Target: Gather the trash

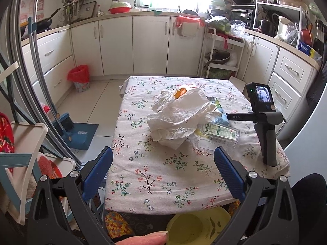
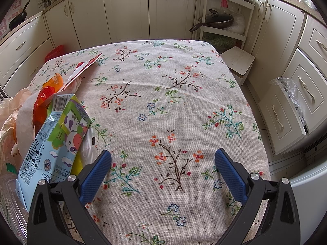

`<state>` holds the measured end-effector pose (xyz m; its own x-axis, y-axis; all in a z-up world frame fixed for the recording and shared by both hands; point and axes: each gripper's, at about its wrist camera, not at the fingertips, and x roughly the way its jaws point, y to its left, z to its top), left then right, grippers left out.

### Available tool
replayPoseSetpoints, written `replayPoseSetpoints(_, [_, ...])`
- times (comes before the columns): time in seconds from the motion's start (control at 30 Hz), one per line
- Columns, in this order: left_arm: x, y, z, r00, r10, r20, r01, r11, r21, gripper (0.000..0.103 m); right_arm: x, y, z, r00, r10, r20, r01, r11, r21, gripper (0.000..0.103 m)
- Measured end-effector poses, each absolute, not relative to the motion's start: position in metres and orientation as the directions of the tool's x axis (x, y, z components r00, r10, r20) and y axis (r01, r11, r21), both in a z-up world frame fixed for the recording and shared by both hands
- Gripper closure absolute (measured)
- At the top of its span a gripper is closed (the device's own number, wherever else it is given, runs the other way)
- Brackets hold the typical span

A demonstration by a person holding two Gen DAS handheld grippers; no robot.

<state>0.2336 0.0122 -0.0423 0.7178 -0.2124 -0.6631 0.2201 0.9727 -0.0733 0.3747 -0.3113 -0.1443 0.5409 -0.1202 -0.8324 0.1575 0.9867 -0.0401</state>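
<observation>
Crumpled white paper (image 1: 179,114) heaps on floral tablecloth (image 1: 163,173).

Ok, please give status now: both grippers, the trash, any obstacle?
Left gripper open, empty. Right gripper open, empty, beside milk carton. Trash pile untouched on table. Nothing in the way.

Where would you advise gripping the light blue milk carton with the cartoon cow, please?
Probably across the light blue milk carton by its upper barcode end, coming from the right with the open right gripper. The carton leans on the trash pile, so that flat, narrow end stands free of the floral tablecloth.
</observation>
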Motion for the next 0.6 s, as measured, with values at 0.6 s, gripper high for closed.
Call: replayPoseSetpoints(0.6, [0.238,-0.043,-0.047,0.721,-0.185,-0.668,0.247,0.969,-0.002,0.008,0.375,-0.311,-0.145,0.541,-0.12,-0.832,0.158,0.987,-0.04,0.006])
